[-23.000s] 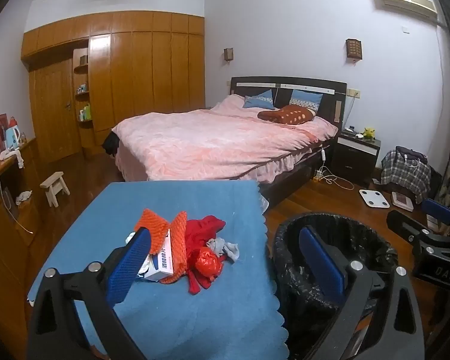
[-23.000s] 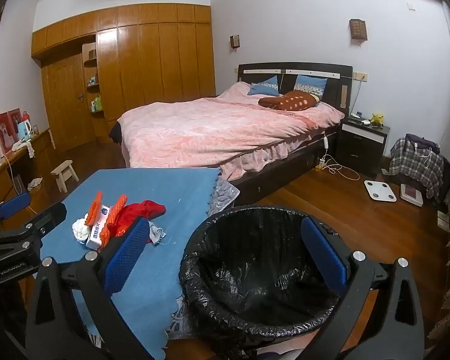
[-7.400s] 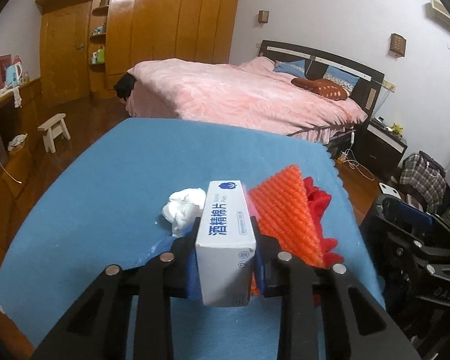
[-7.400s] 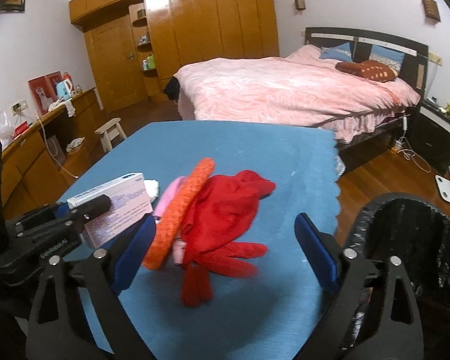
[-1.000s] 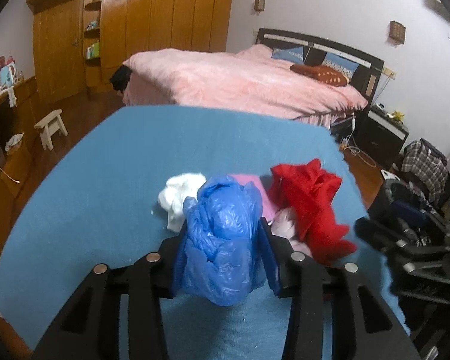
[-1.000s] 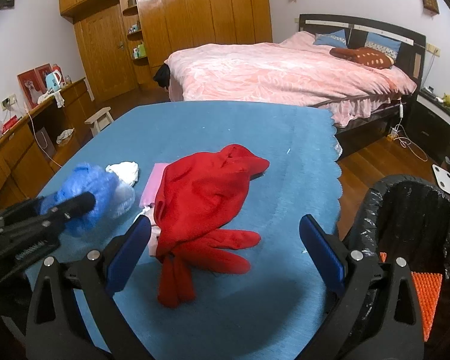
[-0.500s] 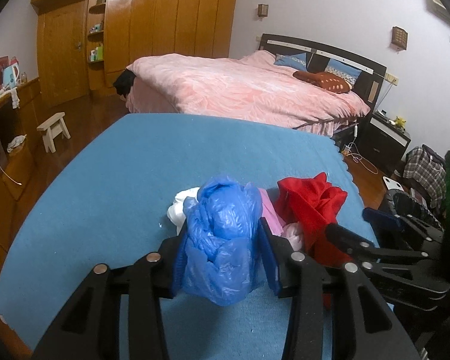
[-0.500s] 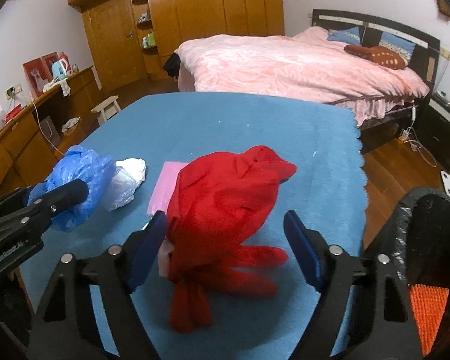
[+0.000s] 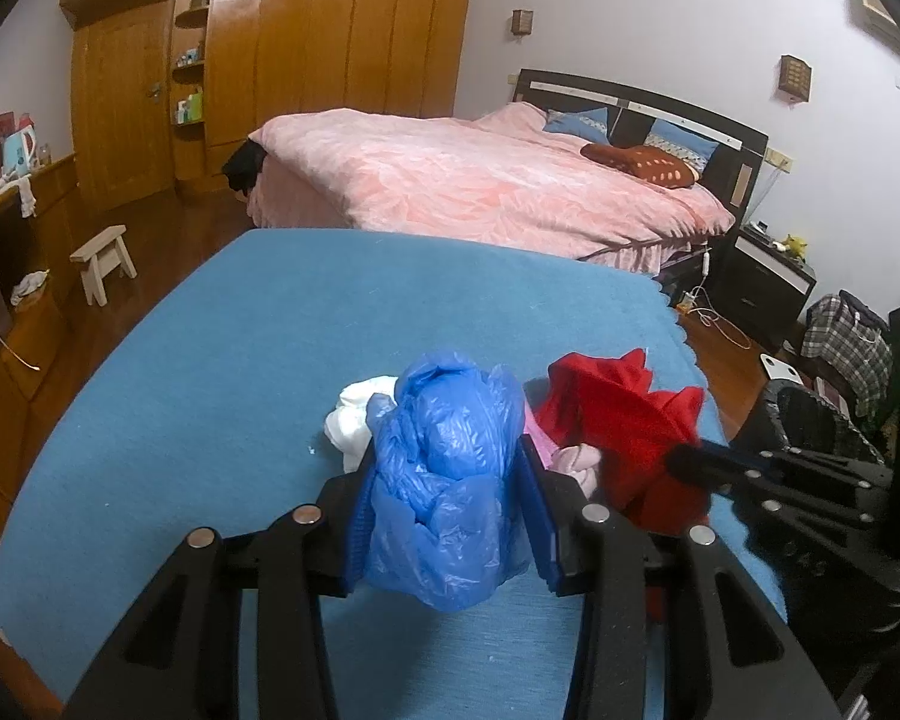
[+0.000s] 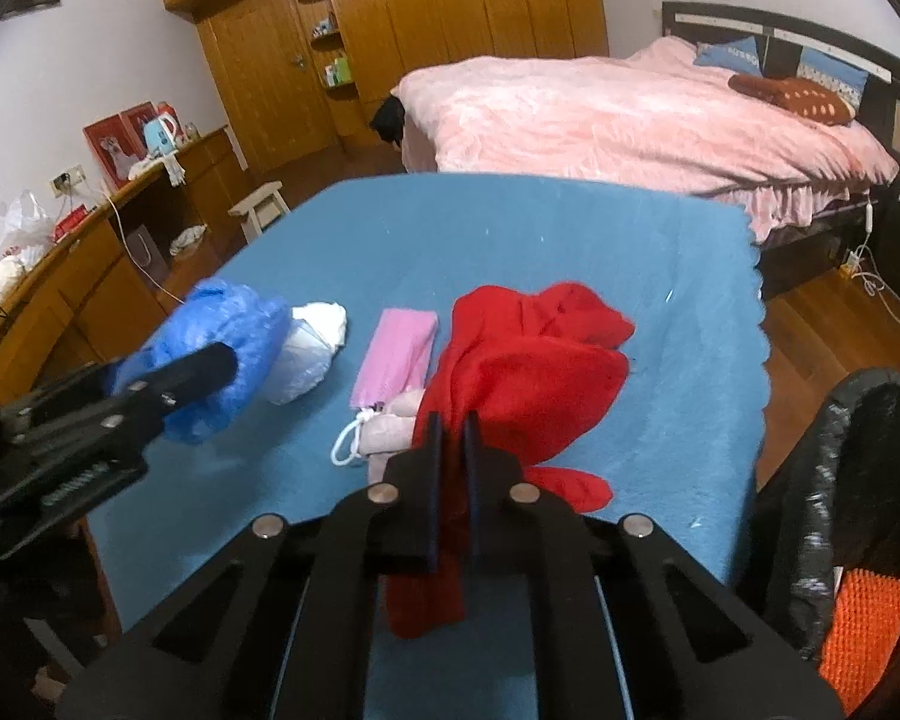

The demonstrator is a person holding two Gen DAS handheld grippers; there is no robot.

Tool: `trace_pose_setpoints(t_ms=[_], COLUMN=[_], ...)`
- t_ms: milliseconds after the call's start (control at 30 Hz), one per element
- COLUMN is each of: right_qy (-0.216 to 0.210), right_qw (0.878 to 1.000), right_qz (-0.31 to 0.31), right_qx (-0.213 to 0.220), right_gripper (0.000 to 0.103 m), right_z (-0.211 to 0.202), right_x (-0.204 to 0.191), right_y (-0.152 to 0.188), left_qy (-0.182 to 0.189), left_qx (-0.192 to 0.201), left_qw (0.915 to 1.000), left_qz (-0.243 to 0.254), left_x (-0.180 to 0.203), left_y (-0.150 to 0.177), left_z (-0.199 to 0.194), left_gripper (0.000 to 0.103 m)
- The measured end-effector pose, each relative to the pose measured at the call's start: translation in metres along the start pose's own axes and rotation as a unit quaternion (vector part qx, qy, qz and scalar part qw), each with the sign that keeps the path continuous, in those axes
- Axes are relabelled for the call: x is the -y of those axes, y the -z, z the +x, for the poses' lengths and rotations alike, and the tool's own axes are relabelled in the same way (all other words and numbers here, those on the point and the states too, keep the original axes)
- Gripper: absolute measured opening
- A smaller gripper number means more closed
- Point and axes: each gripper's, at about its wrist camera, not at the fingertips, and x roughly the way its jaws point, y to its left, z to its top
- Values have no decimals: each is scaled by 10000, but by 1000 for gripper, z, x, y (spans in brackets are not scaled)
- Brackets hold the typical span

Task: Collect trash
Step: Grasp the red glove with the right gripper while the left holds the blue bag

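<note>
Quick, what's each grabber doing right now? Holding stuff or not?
Left gripper: closed on the crumpled blue plastic bag.
Right gripper: shut on the red cloth, a thin fold pinched between its pads.

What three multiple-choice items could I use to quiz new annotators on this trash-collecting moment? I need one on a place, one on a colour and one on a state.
1. Where does the pink face mask lie?
A. In the bin
B. On the blue tablecloth, between the white wad and the red cloth
C. On the bed

2. What colour is the crumpled plastic bag in the left gripper?
A. Blue
B. Green
C. Black

3. How does the right gripper stand?
A. Wide open above the table
B. Shut on the red cloth
C. Shut on the white wad

Answers: 1 B, the right wrist view shows it flat on the cloth between those two. 2 A, blue film bulges between the pads. 3 B, red fabric is pinched between the nearly meeting pads.
</note>
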Motion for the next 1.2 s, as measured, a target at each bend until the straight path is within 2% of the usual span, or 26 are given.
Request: trace_pose_setpoints(t_ms=[167, 267, 300, 333, 433, 700, 800, 867, 933, 1000, 1067, 1100, 1133, 1200], right_qy=[-47, -3, 11, 22, 119, 122, 128, 187, 189, 162, 59, 19, -37, -79], right_qw=[10000, 10000, 9999, 9998, 9995, 9990, 9991, 9991, 9989, 9989, 9988, 9987, 9986, 9990], right_qz=[33, 79, 119, 153, 204, 267, 268, 263, 299, 292, 208, 185, 159, 108], right_qx=[55, -28, -106, -151, -230, -331, -291, -288, -309, -343, -439, -478, -496, -436], right_gripper=[7, 12, 15, 24, 35, 36, 48, 59, 59, 55, 27, 19, 6, 5], right_z=[-15, -14, -12, -10, -6, 3, 4, 7, 11, 15, 20, 21, 21, 15], right_x=[5, 7, 9, 10, 12, 12, 11, 10, 10, 10, 9, 8, 7, 6], right_y=[0, 4, 7, 9, 18, 26, 21, 19, 17, 15, 15, 15, 15, 14], left_qy=[78, 114, 119, 124, 120, 68, 50, 41, 31, 25, 20, 19, 19, 14], left_qx=[23, -25, -43, -61, -96, -146, -153, -154, -157, -157, -152, -146, -139, -112], left_qw=[10000, 9999, 9999, 9999, 9999, 9998, 9998, 9998, 9998, 9999, 9999, 9999, 9999, 9999], left_qz=[33, 54, 59, 63, 79, 83, 80, 75, 69, 64, 63, 62, 62, 64], left_x=[5, 10, 11, 11, 11, 10, 12, 11, 11, 10, 10, 9, 9, 8], left_y=[0, 2, 2, 2, 4, 8, 7, 7, 7, 7, 6, 6, 6, 5], left_z=[-4, -2, -1, -1, 1, 4, 5, 5, 6, 6, 6, 5, 4, 2], left_gripper=[43, 43, 43, 43, 43, 43, 43, 43, 43, 43, 43, 43, 43, 43])
